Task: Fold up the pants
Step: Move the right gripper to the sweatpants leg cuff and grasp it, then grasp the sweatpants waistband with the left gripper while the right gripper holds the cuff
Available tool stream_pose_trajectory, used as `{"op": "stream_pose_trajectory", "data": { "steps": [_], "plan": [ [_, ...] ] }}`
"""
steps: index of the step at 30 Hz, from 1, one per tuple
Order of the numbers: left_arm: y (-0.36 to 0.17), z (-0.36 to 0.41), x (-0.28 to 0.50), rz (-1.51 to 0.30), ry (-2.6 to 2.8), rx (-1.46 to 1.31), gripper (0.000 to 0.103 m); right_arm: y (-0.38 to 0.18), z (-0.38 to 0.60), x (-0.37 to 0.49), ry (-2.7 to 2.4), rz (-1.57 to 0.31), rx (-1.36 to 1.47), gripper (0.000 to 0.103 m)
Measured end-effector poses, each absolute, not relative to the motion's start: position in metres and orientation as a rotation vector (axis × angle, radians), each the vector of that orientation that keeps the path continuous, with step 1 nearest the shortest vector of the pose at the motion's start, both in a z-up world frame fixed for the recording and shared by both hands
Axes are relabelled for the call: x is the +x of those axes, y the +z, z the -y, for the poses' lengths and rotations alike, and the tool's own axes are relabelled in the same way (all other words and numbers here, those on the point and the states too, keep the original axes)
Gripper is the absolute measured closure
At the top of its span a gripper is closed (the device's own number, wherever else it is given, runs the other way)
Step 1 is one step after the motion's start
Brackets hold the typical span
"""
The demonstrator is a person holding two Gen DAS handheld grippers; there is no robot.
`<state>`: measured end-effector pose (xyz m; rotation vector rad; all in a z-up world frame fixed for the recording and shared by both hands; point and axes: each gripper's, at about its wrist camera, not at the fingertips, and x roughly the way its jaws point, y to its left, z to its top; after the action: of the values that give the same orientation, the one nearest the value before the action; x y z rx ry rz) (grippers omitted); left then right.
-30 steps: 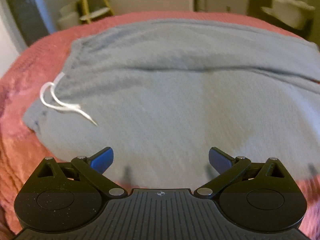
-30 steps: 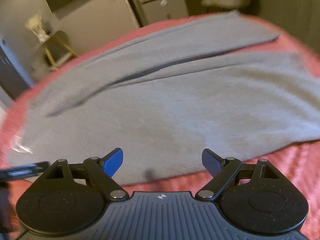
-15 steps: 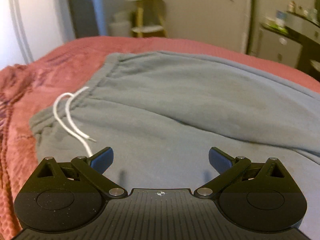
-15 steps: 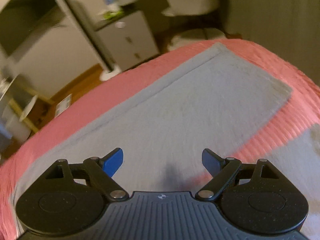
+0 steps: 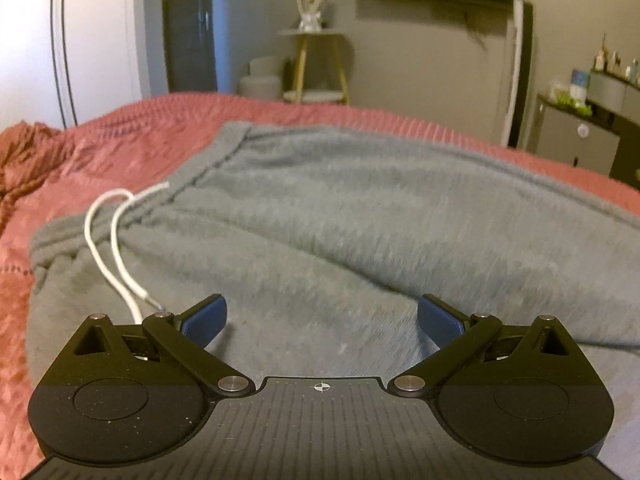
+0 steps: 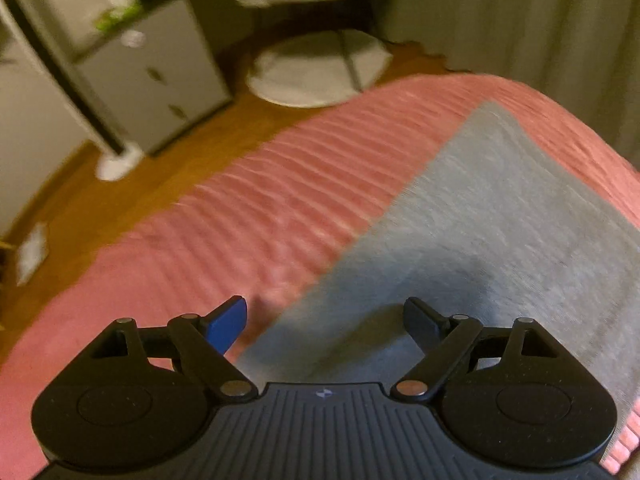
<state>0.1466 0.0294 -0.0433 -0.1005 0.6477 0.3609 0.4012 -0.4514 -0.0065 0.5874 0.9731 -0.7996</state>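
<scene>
Left hand-held gripper is hovering wide open, gripping nothing, over the grey pants near the waistband; white drawstring is trailing just beside its left finger. Right hand-held gripper is also gaping wide, empty, straddling the edge of a pant leg. Pants are lying flat on the pink bed cover. Beyond: wood floor, grey cabinet.
</scene>
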Motion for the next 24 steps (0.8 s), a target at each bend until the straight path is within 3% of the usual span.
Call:
{"op": "stream_pose_trajectory", "data": {
  "steps": [3, 4, 5, 6, 7, 8, 13, 18, 21, 24],
  "plan": [
    [-0.05, -0.035, 0.15, -0.687, 0.362, -0.121, 0.0, -0.016, 0.453, 0.398, -0.859, -0.973, 0.553, 0.021],
    [-0.05, -0.036, 0.149, -0.687, 0.361, -0.126, 0.0, -0.017, 0.451, 0.397, -0.861, -0.968, 0.524, 0.033],
    [-0.05, -0.036, 0.148, -0.683, 0.362, -0.127, 0.0, -0.017, 0.448, 0.397, -0.863, -0.968, 0.487, 0.054],
    [-0.048, -0.035, 0.146, -0.674, 0.368, -0.124, 0.0, -0.016, 0.446, 0.394, -0.856, -0.96, 0.461, 0.065],
    [-0.048, -0.035, 0.145, -0.67, 0.372, -0.118, 0.0, -0.012, 0.446, 0.388, -0.817, -0.94, 0.471, 0.087],
    [-0.047, -0.035, 0.144, -0.668, 0.375, -0.115, 0.0, -0.008, 0.447, 0.379, -0.783, -0.926, 0.5, 0.094],
    [-0.043, -0.04, 0.141, -0.664, 0.372, -0.132, 0.0, 0.026, 0.448, 0.294, -0.633, -0.774, 0.595, 0.096],
    [-0.034, -0.047, 0.125, -0.545, 0.379, -0.145, 0.0, 0.052, 0.382, 0.133, -0.492, -0.619, 0.522, 0.096],
    [-0.029, -0.043, 0.121, -0.53, 0.337, -0.12, 0.0, 0.028, 0.346, 0.043, -0.446, -0.627, 0.544, 0.096],
    [-0.023, -0.039, 0.12, -0.558, 0.28, -0.109, 0.0, -0.026, 0.339, 0.005, -0.488, -0.759, 0.635, 0.094]
  ]
}}
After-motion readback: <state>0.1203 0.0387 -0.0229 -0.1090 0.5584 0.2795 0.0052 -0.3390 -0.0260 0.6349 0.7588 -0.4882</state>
